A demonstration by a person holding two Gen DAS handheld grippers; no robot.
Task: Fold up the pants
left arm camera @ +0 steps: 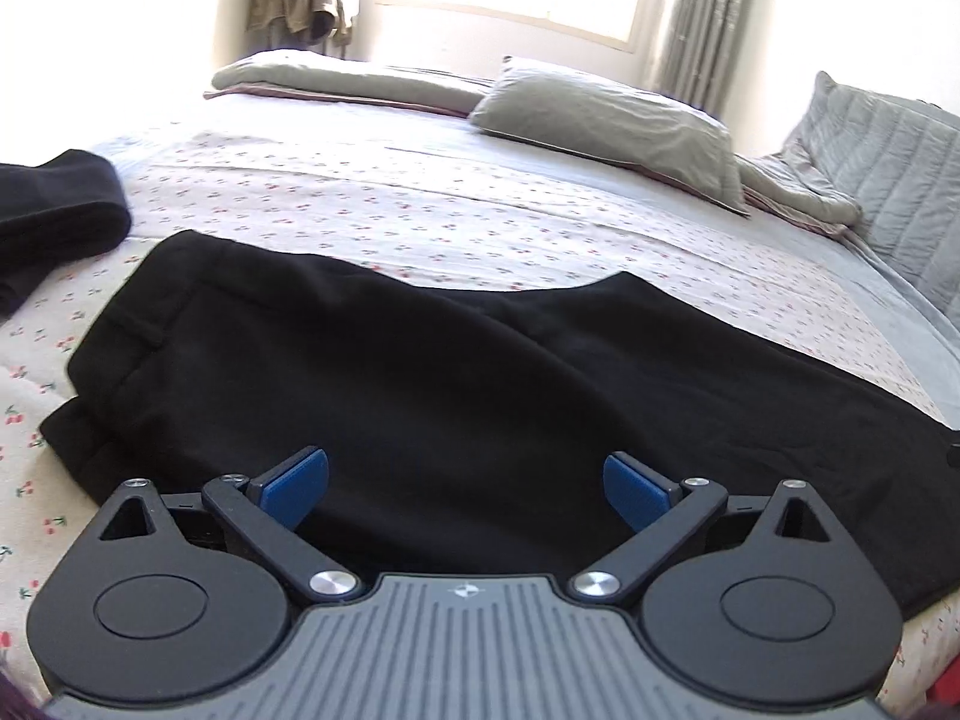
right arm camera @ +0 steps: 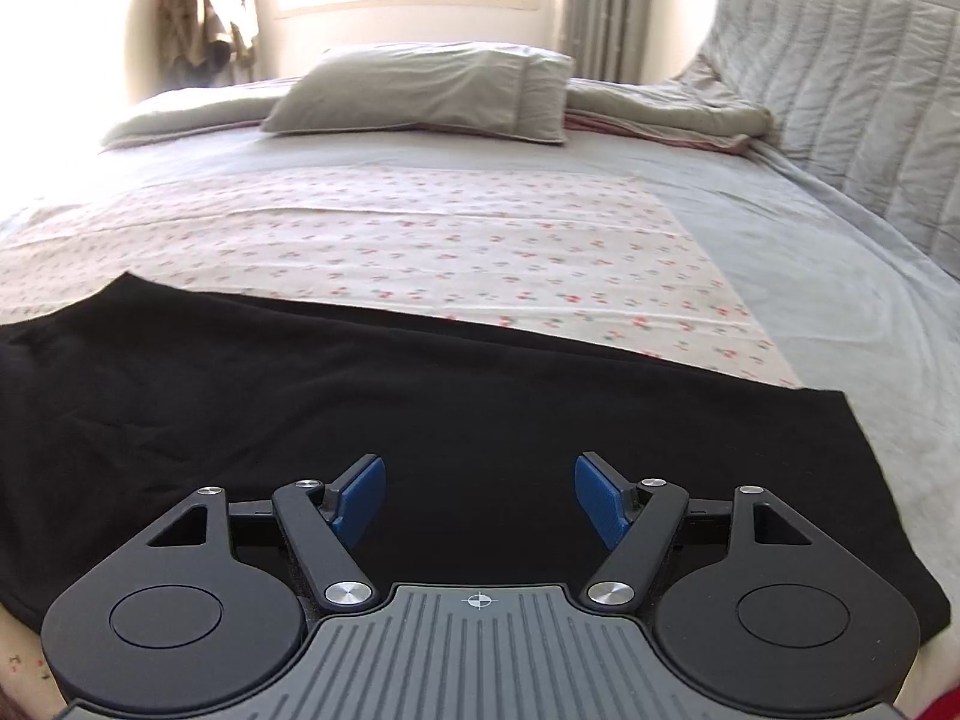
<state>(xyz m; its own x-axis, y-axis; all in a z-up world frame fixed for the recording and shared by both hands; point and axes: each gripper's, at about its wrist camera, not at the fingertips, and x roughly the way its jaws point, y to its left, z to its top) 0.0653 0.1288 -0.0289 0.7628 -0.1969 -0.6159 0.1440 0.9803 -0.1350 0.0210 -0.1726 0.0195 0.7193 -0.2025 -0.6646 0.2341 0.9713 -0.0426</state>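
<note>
Black pants (left arm camera: 420,372) lie flat across the near side of the bed, their waistband end at the left in the left wrist view. My left gripper (left arm camera: 467,489) hovers over their near edge with its blue pads (left arm camera: 297,489) wide apart and nothing between them. In the right wrist view the same pants (right arm camera: 420,408) stretch to a straight hem edge at the right. My right gripper (right arm camera: 480,495) is above that end, open, its blue pads (right arm camera: 600,501) clear of the cloth.
Another black garment (left arm camera: 54,210) lies bunched at the left on the cherry-print sheet (left arm camera: 420,210). Grey pillows (left arm camera: 612,126) and a folded grey blanket (left arm camera: 348,81) sit at the far side. A quilted grey headboard (right arm camera: 858,90) rises at the right; a window is behind.
</note>
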